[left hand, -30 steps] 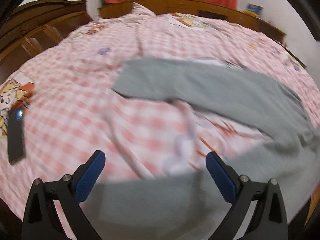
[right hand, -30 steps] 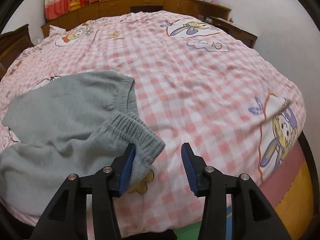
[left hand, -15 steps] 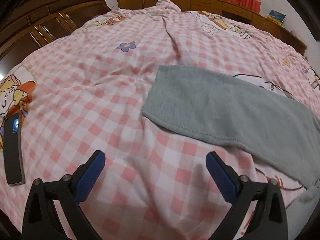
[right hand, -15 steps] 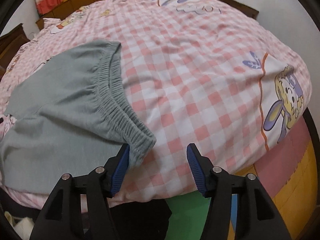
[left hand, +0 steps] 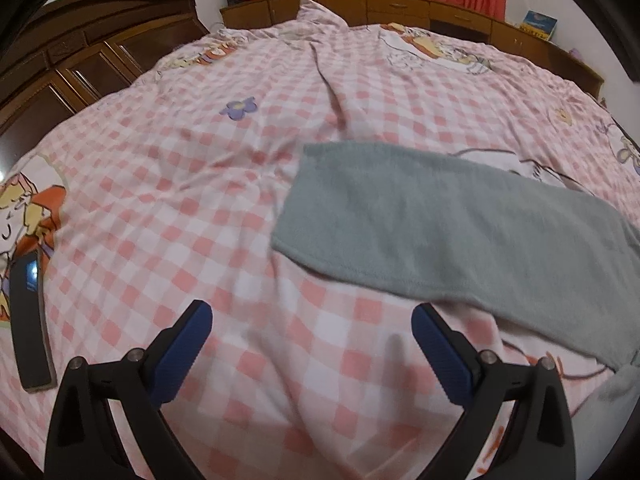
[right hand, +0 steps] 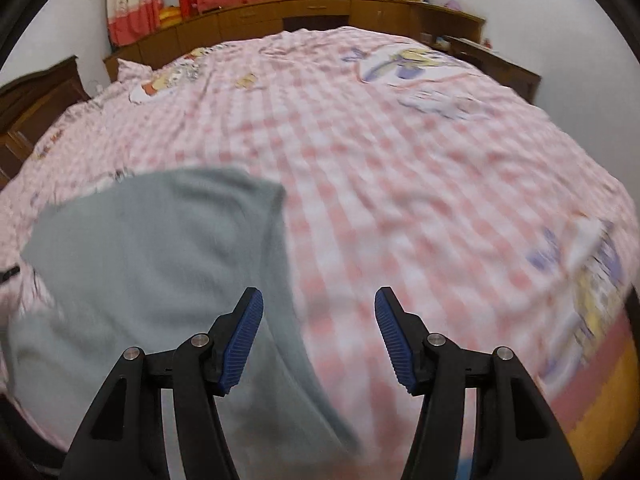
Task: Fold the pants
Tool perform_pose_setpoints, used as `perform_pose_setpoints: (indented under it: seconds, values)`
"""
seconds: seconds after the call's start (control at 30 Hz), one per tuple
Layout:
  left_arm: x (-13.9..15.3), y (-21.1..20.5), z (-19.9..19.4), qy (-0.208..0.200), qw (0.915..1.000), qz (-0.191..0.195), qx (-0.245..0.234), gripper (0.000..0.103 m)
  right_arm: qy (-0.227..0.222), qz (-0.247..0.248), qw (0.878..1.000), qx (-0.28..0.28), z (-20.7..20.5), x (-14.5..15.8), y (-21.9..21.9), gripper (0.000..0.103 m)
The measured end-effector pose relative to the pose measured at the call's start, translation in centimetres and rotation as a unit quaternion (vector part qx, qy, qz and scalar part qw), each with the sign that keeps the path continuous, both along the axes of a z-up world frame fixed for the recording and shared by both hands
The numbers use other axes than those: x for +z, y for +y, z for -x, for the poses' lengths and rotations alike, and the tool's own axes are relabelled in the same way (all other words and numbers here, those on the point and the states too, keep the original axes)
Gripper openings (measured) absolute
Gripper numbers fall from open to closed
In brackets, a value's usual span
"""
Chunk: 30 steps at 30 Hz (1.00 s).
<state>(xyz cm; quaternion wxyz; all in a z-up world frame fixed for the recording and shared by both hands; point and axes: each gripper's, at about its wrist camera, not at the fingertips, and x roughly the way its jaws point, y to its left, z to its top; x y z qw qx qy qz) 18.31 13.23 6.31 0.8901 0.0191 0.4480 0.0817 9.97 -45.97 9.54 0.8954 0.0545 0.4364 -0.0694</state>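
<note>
One grey pants [left hand: 452, 216], two gaping claws, one phone [left hand: 30, 320]

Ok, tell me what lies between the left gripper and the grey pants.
In the left wrist view, only bare pink checked bedsheet lies between the open left gripper and the hem of the grey pants. Nothing else sits there.

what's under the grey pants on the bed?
The grey pants lie flat on the pink checked bedsheet. A cartoon print on it shows at their far edge; anything else beneath them is covered.
</note>
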Motion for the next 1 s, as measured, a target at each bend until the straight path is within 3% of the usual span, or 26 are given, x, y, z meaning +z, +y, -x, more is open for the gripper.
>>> perform_pose_setpoints:
  seconds: [0.17, 0.3, 0.47, 0.5, 0.53, 0.57, 0.6, 0.67, 0.7, 0.83, 0.9, 1.0]
  values:
    - [0.0, 2.3, -1.8, -0.009, 0.9989, 0.020, 0.042, 0.102, 0.021, -0.027, 0.999, 0.009, -8.2, -2.4, 1.7, 0.059]
    - [-0.7, 4.0, -3.4, -0.007, 0.9962, 0.058, 0.064, 0.088, 0.033, -0.023, 0.999, 0.027, -12.4, -4.1, 2.7, 0.059]
    - [-2.0, 3.8, -4.8, -0.002, 0.9948, 0.093, 0.041, 0.076, 0.053, -0.013, 0.998, 0.026, -14.9, -6.3, 3.3, 0.059]
    - [-2.3, 3.5, -5.0, 0.001, 0.9946, 0.097, 0.035, 0.068, 0.056, -0.016, 0.998, 0.021, -15.1, -6.6, 3.3, 0.059]
    - [-2.6, 3.2, -5.2, 0.004, 0.9948, 0.098, 0.027, 0.049, 0.056, -0.018, 0.998, 0.018, -15.2, -6.8, 3.2, 0.059]
    - [-2.9, 2.8, -5.3, 0.006, 0.9957, 0.090, 0.018, 0.037, 0.053, -0.019, 0.998, 0.015, -15.3, -6.8, 3.3, 0.059]
    - [-3.1, 2.4, -5.3, 0.009, 0.9966, 0.081, 0.013, 0.021, 0.052, -0.019, 0.998, 0.015, -15.4, -6.8, 3.3, 0.049]
    - [-2.9, 2.2, -4.9, 0.002, 0.9975, 0.070, 0.011, 0.012, 0.044, -0.027, 0.998, 0.025, -15.4, -6.5, 3.6, 0.026]
    - [-2.6, 2.3, -4.7, -0.007, 0.9977, 0.066, 0.013, 0.008, 0.043, -0.023, 0.998, 0.025, -15.6, -6.2, 3.8, 0.025]
    - [-1.9, 3.4, -4.1, -0.028, 0.9970, 0.065, 0.029, 0.006, 0.010, 0.042, 0.999, 0.021, -16.0, -4.3, 4.7, 0.024]
    - [-2.3, 4.2, -4.2, -0.020, 0.9974, 0.054, 0.045, 0.006, 0.001, 0.042, 0.999, 0.008, -16.6, -3.7, 4.4, 0.024]
    - [-3.1, 5.5, -4.0, -0.003, 0.9963, 0.042, 0.075, 0.005, 0.023, 0.046, 0.999, -0.004, -17.9, -5.0, 4.2, 0.025]
